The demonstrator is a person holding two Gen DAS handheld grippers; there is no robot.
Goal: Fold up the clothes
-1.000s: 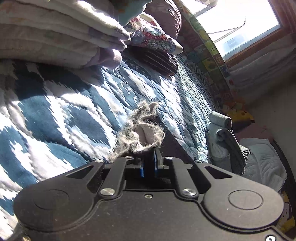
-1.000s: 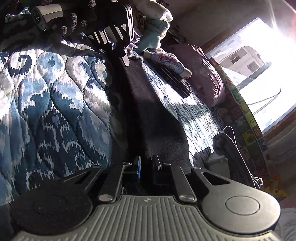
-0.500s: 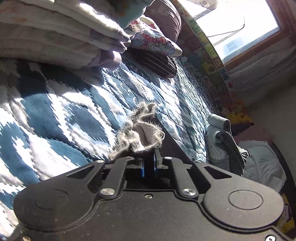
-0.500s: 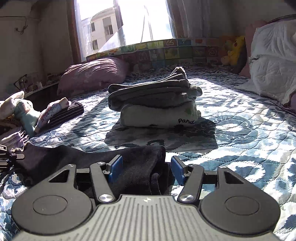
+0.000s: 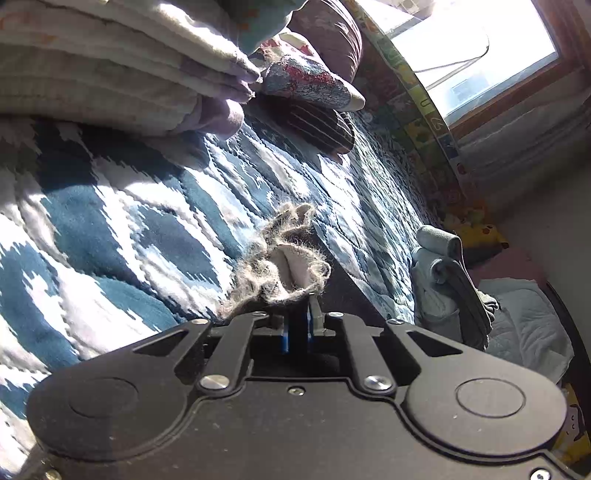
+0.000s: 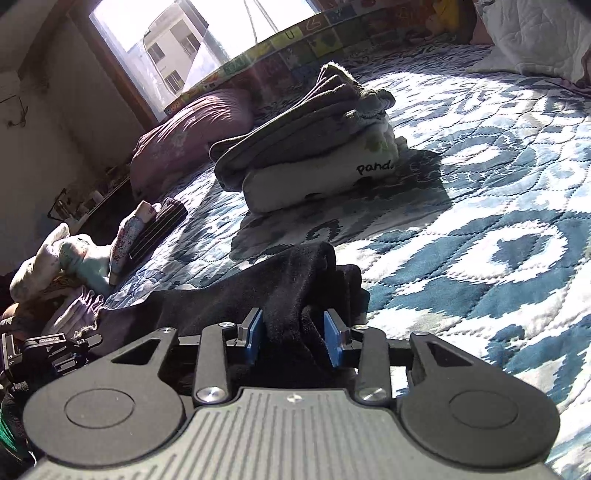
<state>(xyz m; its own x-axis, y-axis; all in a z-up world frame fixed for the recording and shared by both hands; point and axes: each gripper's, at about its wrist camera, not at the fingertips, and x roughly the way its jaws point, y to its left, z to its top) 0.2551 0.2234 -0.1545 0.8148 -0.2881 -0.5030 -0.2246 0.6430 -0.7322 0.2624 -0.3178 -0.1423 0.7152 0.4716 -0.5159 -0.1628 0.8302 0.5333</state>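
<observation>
A: Left claw (image 5: 297,325) is pinched on the fuzzy cuff (image 5: 284,266) of the black garment (image 6: 295,280), which lies on the bed quilt (image 6: 480,206) before the folded stack (image 6: 310,144).

B: Right claw (image 6: 293,338) is spread around the cloth; a pull now could likely slip the fabric and bunch the fold.

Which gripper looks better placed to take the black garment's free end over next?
Right gripper, probably: open around the black garment. Left gripper is shut on its fuzzy end, anchoring it.

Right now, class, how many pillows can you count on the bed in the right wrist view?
2: a purple pillow below the window, and a white quilted pillow at the far right edge. Others may be hidden beyond the frame.
</observation>
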